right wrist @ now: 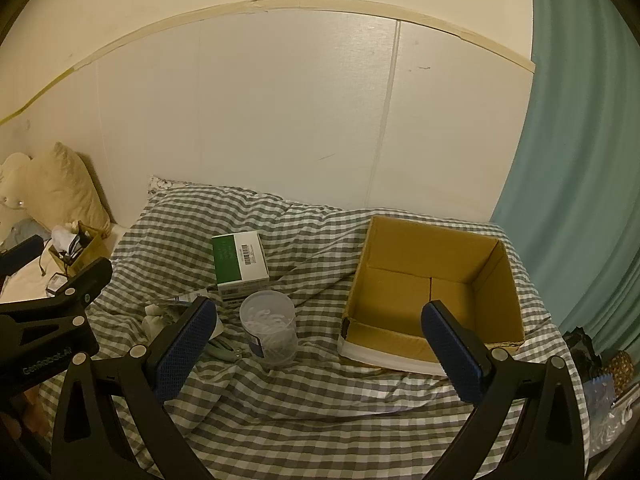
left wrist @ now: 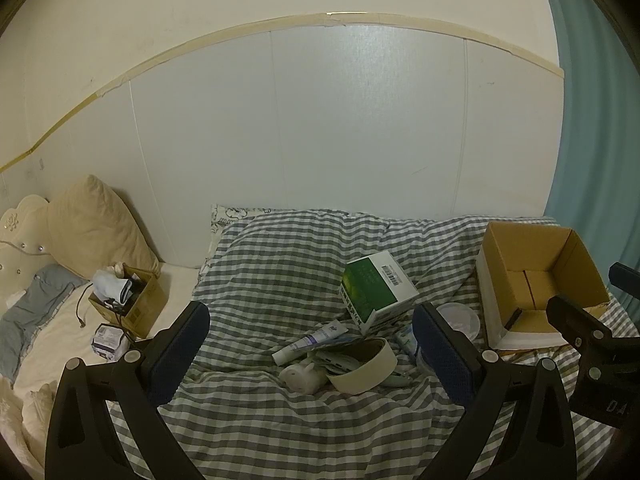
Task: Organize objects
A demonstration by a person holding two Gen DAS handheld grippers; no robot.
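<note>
From the left wrist view, the left tongs are wide apart and hold nothing. They hang over a bed with a gray and white checked blanket. Between the two blue pads lies a little pile of things. There is a roll of tape lying tilted, a small white toy just beside it, and a white tube behind them. A green and white box sits tilted at the back of the pile. A clear round tub peeks out behind the right pad. To the right is a big open cardboard box, empty inside. Part of the right tongs shows in front of it. Far to the left is a small brown box stuffed with socks and wires, near a cream pillow.

From the right wrist view, the right tongs are also wide apart and hold nothing. The clear round tub stands upright on the checked blanket, between the pads and closer to the left one. The green and white box lies just behind the tub. The big open cardboard box sits to the right, well apart from the tub. A teal curtain hangs at the right edge. The left tongs show at the left side.
</note>
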